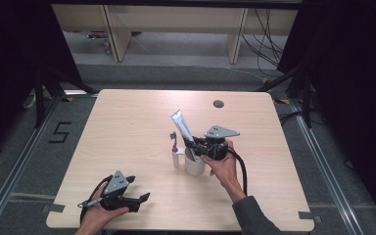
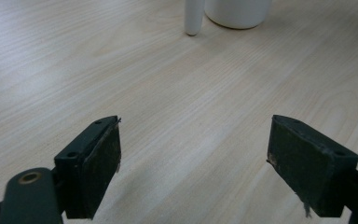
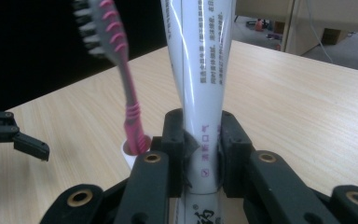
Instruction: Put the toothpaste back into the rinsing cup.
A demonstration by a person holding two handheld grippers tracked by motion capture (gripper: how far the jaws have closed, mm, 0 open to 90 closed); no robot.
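A white toothpaste tube (image 1: pixel 181 125) (image 3: pixel 200 88) stands upright with its lower end inside a white cup (image 1: pixel 194 165) near the middle of the table. My right gripper (image 1: pixel 197 145) (image 3: pixel 201 149) is shut on the tube's lower part, both pads pressed against it. A pink toothbrush (image 1: pixel 175 142) (image 3: pixel 123 70) stands in a small white holder (image 1: pixel 177 157) on the cup's left side. My left gripper (image 1: pixel 138 188) (image 2: pixel 193 163) rests near the table's front left edge, jaws wide apart and nothing between them. The cup's base (image 2: pixel 237 11) lies ahead of it.
The light wooden table (image 1: pixel 127 122) has a round cable hole (image 1: pixel 218 104) at the back. Beyond the table's far edge are wooden furniture legs and cables on the floor.
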